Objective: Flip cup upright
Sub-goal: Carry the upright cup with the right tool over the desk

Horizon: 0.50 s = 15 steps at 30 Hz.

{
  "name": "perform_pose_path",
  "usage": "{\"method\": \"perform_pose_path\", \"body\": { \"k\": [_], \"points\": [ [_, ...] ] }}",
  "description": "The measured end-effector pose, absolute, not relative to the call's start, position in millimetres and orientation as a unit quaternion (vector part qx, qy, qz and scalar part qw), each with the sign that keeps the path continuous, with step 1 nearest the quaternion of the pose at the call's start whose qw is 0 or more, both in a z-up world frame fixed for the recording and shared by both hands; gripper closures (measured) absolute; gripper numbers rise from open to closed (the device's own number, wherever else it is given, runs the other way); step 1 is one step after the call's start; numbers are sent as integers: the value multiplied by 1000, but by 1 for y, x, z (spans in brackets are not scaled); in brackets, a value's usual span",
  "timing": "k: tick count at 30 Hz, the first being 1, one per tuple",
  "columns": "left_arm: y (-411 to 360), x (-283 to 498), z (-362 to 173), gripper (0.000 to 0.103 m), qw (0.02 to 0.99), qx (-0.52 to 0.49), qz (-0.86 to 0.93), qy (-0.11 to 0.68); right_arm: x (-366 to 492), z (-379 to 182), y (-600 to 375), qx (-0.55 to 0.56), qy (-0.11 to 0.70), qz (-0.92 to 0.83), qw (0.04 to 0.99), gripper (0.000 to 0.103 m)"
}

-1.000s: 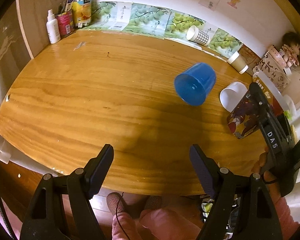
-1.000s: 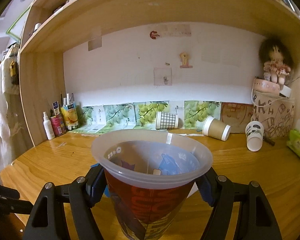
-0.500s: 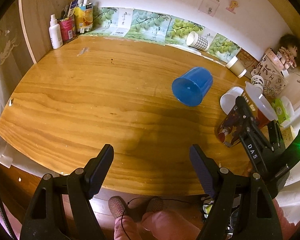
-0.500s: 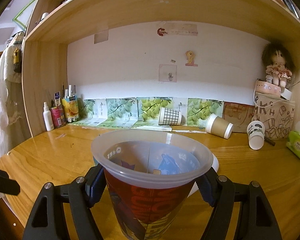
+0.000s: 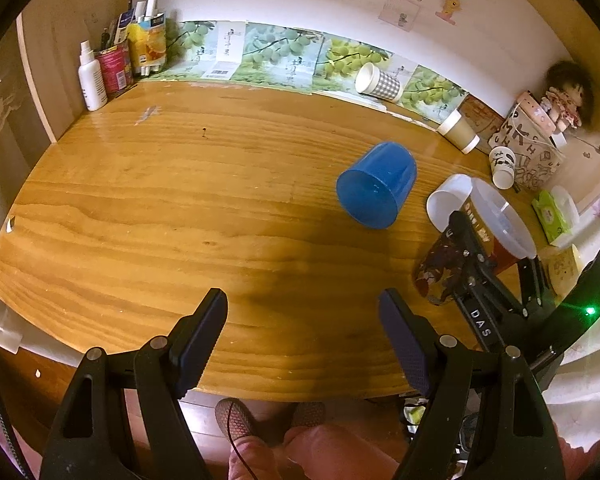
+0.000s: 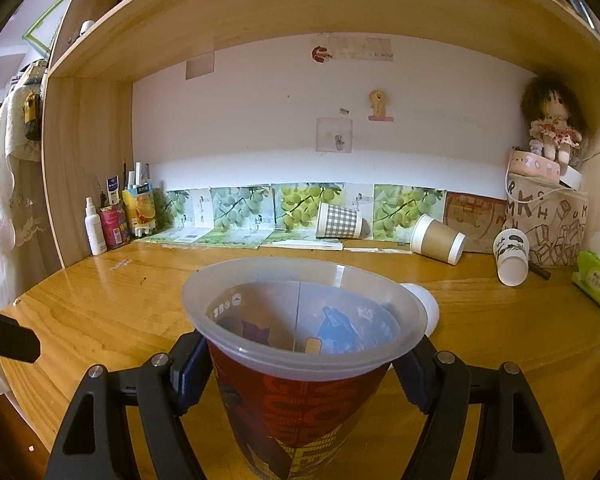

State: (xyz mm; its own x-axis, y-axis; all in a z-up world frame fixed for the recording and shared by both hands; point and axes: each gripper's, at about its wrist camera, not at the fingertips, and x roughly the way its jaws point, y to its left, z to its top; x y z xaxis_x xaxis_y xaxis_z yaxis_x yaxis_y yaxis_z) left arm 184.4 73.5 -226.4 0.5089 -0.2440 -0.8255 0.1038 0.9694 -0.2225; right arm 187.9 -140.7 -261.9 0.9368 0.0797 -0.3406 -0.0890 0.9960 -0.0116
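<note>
My right gripper (image 6: 300,376) is shut on a tall printed cup (image 6: 296,396) with a clear plastic rim, held upright with its mouth up, base near the wooden desk (image 6: 100,300). In the left wrist view the same cup (image 5: 440,268) stands at the right, clamped by the right gripper (image 5: 488,256). My left gripper (image 5: 304,344) is open and empty above the desk's front edge. A blue cup (image 5: 376,184) lies on its side mid-desk.
A white cup (image 5: 448,200) lies behind the held cup. A checked cup (image 6: 338,220), a brown paper cup (image 6: 436,240) and a white printed cup (image 6: 510,256) lie along the back. Bottles (image 6: 100,228) stand at left, a tissue pack (image 6: 596,280) at right.
The right gripper has brought the printed cup a little lower and nearer the front of the desk, still upright. The left gripper has drawn back slightly, still open.
</note>
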Motion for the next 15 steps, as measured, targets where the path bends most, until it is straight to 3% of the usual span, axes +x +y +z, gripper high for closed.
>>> {"method": "perform_pose_path", "body": {
  "k": [15],
  "points": [
    [72, 185, -227, 22, 863, -75, -104, 489, 188, -263, -141, -19, 181, 51, 982, 24]
  ]
}}
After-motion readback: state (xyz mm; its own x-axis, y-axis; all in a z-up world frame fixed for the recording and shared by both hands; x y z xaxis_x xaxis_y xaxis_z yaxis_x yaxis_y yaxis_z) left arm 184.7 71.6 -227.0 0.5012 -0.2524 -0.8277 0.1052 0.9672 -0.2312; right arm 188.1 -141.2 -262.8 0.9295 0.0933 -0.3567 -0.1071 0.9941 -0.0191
